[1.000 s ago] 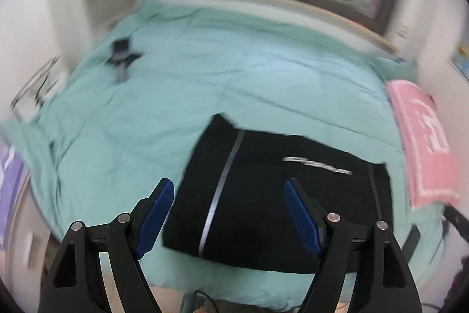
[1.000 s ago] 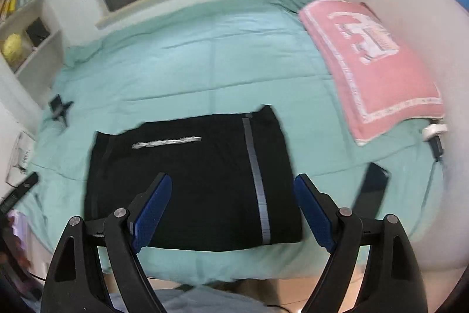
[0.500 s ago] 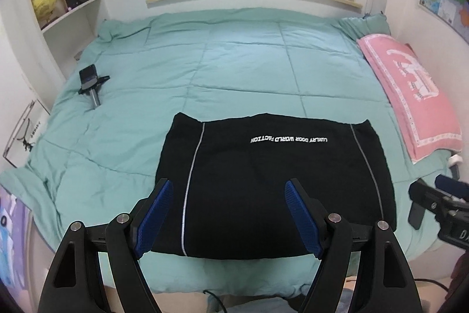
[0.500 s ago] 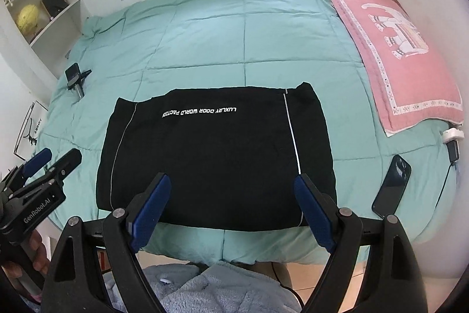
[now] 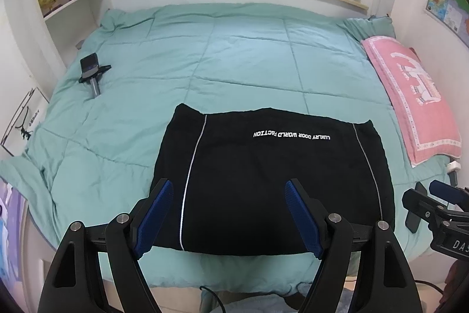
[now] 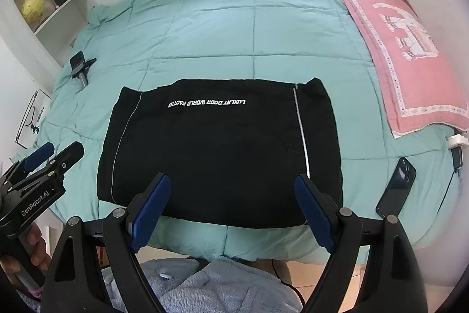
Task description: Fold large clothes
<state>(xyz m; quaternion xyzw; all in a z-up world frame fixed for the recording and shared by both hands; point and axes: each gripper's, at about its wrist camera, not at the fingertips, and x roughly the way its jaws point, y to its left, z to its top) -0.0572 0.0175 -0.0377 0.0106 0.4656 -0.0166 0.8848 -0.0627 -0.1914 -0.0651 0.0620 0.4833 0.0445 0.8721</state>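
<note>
Left wrist view shows the black garment (image 5: 272, 181) lying as a flat, already folded rectangle at the near edge of the bed (image 5: 234, 55), while the left gripper (image 5: 228, 216) and right gripper (image 6: 231, 209) hover wide apart and empty, so probably one more fold remains.

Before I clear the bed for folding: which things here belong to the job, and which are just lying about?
Belongs to the job:
black garment, lying flat
left gripper, open
right gripper, open

Just lying about:
pink pillow
phone at the bed's edge
charger
small black stand
green quilt
</note>
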